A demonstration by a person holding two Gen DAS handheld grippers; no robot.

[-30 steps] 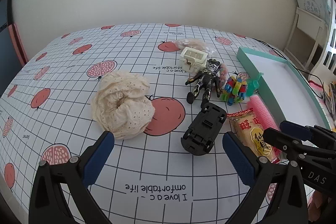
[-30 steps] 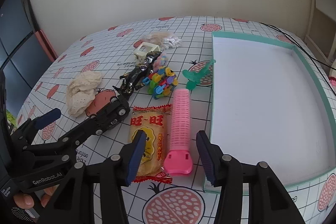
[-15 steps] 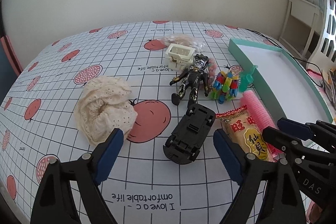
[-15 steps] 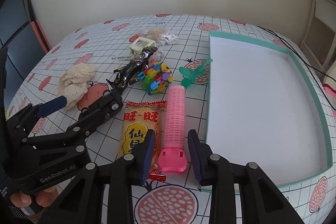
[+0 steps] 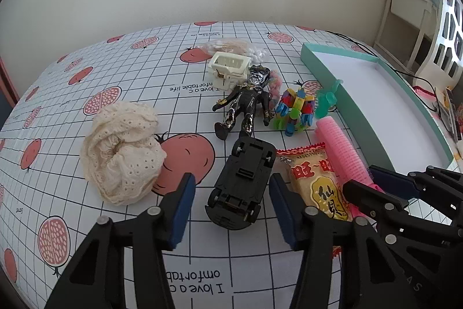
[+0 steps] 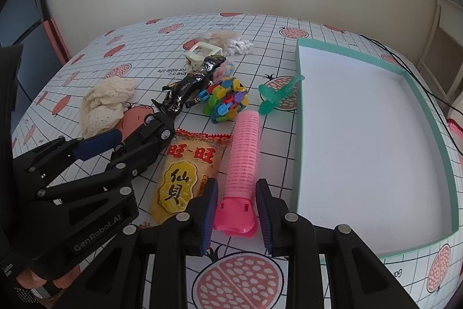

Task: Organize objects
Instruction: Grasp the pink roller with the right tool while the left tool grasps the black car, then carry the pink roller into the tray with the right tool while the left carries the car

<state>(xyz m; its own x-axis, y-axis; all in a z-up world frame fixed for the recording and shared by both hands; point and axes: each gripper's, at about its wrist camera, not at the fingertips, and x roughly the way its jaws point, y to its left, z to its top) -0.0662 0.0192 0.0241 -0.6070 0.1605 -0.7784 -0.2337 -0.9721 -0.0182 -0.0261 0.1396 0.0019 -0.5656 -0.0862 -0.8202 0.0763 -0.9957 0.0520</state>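
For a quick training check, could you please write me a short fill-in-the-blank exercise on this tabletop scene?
1. The black toy car lies ____ , its underside showing.
2. The right hand-held gripper straddles the ____ hair roller.
3. The teal box has ____ inside it.
4. The snack packet lies between the car and the ____ .

Answers: upside down; pink; nothing; hair roller

Black toy car (image 5: 241,183) upside down, left of snack packet (image 5: 317,184); pink hair roller (image 6: 244,146) lying right of it.
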